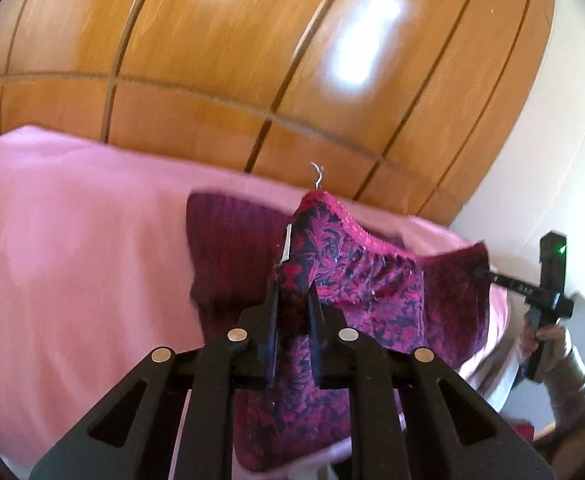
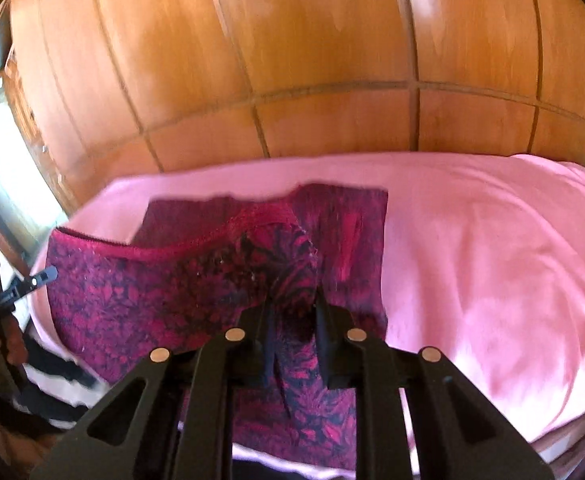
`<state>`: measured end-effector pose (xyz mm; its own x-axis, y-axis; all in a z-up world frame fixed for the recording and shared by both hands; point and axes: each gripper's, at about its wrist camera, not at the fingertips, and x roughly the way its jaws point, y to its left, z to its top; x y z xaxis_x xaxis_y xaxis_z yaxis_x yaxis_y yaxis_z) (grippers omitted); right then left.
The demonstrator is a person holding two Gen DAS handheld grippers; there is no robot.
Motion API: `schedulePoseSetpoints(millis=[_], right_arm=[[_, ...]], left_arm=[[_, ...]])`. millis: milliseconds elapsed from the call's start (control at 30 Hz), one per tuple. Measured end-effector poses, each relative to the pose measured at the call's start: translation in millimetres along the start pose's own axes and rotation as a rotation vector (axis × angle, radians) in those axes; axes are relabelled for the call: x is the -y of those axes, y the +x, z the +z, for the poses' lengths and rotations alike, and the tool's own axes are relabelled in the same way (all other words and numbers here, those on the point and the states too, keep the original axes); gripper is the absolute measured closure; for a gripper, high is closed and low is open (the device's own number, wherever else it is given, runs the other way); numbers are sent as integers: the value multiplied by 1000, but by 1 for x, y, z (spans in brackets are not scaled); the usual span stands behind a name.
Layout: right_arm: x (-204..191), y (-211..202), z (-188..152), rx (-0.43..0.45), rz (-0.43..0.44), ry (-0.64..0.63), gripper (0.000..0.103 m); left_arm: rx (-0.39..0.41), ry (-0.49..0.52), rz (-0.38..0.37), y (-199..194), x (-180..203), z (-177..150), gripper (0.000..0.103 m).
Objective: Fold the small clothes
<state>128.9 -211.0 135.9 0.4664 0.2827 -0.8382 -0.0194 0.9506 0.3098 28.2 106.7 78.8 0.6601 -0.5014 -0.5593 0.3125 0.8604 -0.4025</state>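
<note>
Both grippers pinch patterned garment | pink bedspread | wooden wardrobe

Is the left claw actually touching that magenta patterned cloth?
Touching. The left wrist view shows the left claw closed with the magenta floral-patterned cloth pinched between its black fingers, lifting it off the pink bedsheet.

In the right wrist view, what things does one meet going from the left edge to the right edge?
Left gripper with the hand that holds it → patterned red garment → right gripper, shut on the garment → bare pink sheet.
</note>
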Motion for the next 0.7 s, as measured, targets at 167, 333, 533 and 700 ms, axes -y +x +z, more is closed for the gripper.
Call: schedulePoseSetpoints(millis=[167, 333, 533, 700], right_arm=[[16, 43, 43, 31, -35, 32, 88], [20, 88, 81, 51, -98, 24, 88], [44, 154, 103, -1, -171, 84, 88], [69, 211, 98, -121, -224, 131, 88]], left_arm=[[29, -4, 43, 45, -17, 38, 92], [19, -11, 111, 94, -34, 73, 92], [-46, -22, 197, 156, -53, 95, 93], [-210, -117, 243, 216, -87, 88, 93]])
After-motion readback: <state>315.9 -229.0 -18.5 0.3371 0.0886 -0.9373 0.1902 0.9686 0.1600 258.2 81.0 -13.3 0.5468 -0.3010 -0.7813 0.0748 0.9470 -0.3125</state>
